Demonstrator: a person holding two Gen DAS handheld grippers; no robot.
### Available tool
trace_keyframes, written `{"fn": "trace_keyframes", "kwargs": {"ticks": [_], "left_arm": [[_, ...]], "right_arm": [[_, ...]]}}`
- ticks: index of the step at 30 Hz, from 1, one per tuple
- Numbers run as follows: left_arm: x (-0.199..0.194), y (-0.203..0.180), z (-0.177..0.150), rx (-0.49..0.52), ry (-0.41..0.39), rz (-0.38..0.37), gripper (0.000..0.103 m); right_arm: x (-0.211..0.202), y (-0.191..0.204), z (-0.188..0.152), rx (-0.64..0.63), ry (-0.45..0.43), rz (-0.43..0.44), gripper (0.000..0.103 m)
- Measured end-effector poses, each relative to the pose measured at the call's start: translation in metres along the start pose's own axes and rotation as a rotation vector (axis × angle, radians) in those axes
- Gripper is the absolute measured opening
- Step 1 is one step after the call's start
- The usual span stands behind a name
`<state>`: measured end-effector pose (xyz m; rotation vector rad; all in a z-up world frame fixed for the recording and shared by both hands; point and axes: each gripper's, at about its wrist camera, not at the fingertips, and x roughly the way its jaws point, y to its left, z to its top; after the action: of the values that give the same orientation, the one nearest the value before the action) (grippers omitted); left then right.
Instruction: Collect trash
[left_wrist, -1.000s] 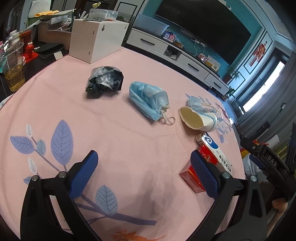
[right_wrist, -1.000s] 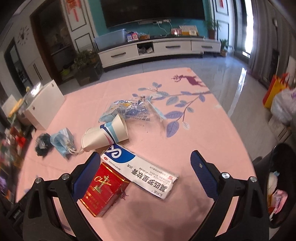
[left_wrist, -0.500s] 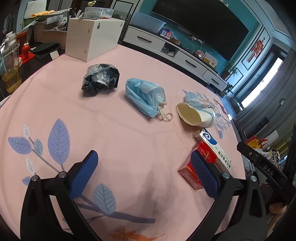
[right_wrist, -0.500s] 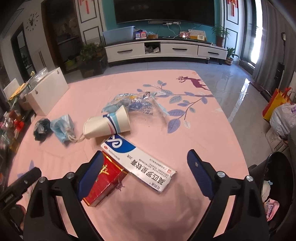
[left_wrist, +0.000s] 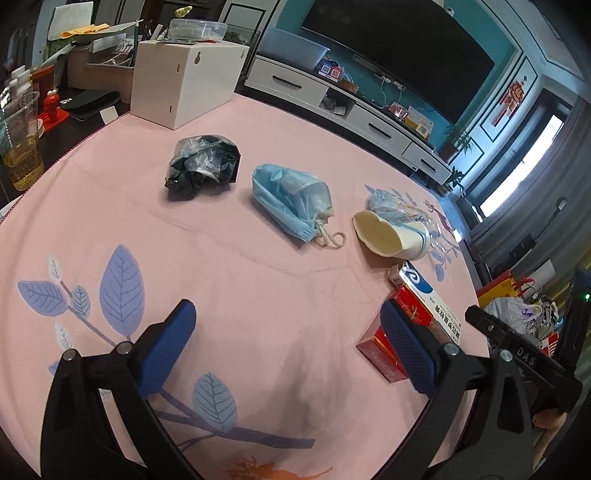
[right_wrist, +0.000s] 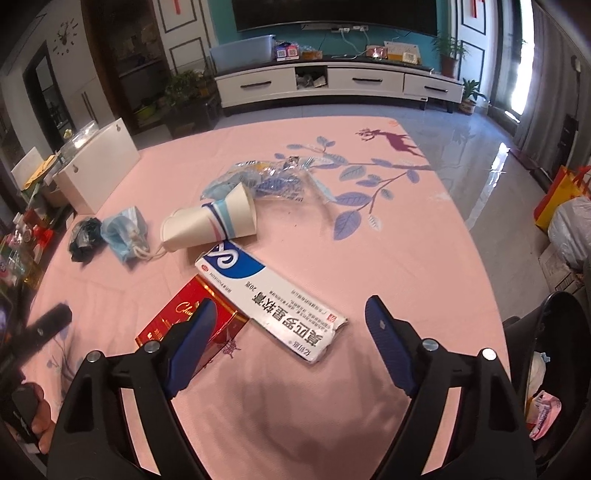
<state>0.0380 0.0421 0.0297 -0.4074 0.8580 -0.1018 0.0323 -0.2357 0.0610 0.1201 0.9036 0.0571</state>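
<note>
My right tongs (right_wrist: 286, 347) just closed a bit, nothing held, now over the white box (right_wrist: 271, 301) on the tabletop (right_wrist: 388, 258). Grab comes next, I think. Left tongs (left_wrist: 286, 349) wide apart, empty.

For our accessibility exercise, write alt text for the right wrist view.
The open right gripper hovers over a pink tablecloth, its jaws just narrowing around nothing, above a white and blue medicine box and red carton. Beyond lie a paper cup, face mask and crumpled wrappers.
</note>
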Motion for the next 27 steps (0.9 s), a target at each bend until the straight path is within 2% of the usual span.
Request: {"fn": "trace_keyframes", "kwargs": {"ticks": [7, 9, 11, 15, 17, 19, 24, 26, 27], "left_arm": [[0.003, 0.003, 0.005, -0.038, 0.016, -0.054, 0.099], [0.007, -0.002, 0.005, -0.034, 0.046, -0.106, 0.099], [0.010, -0.013, 0.004, 0.003, 0.073, -0.162, 0.099], [0.022, -0.052, -0.008, 0.196, 0.132, -0.227, 0.099], [0.028, -0.070, -0.017, 0.296, 0.142, -0.223, 0.099], [0.036, -0.079, -0.021, 0.351, 0.153, -0.218, 0.099], [0.060, -0.094, -0.025, 0.409, 0.233, -0.227, 0.099], [0.071, -0.095, -0.025, 0.392, 0.278, -0.225, 0.099], [0.074, -0.094, -0.026, 0.373, 0.296, -0.232, 0.099]], "right_arm": [[0.006, -0.001, 0.001, 0.008, 0.020, 0.039, 0.082], [0.011, 0.000, 0.004, -0.004, 0.029, 0.038, 0.082], [0.017, 0.003, 0.006, -0.040, 0.047, 0.050, 0.082], [0.028, 0.015, 0.005, -0.233, 0.034, 0.040, 0.082], [0.033, 0.015, 0.004, -0.287, 0.047, 0.042, 0.082], [0.038, 0.011, 0.005, -0.288, 0.068, 0.074, 0.082], [0.048, 0.001, 0.008, -0.246, 0.127, 0.164, 0.082], [0.050, -0.001, 0.008, -0.229, 0.135, 0.194, 0.082], [0.052, -0.002, 0.009, -0.223, 0.140, 0.194, 0.078]]}}
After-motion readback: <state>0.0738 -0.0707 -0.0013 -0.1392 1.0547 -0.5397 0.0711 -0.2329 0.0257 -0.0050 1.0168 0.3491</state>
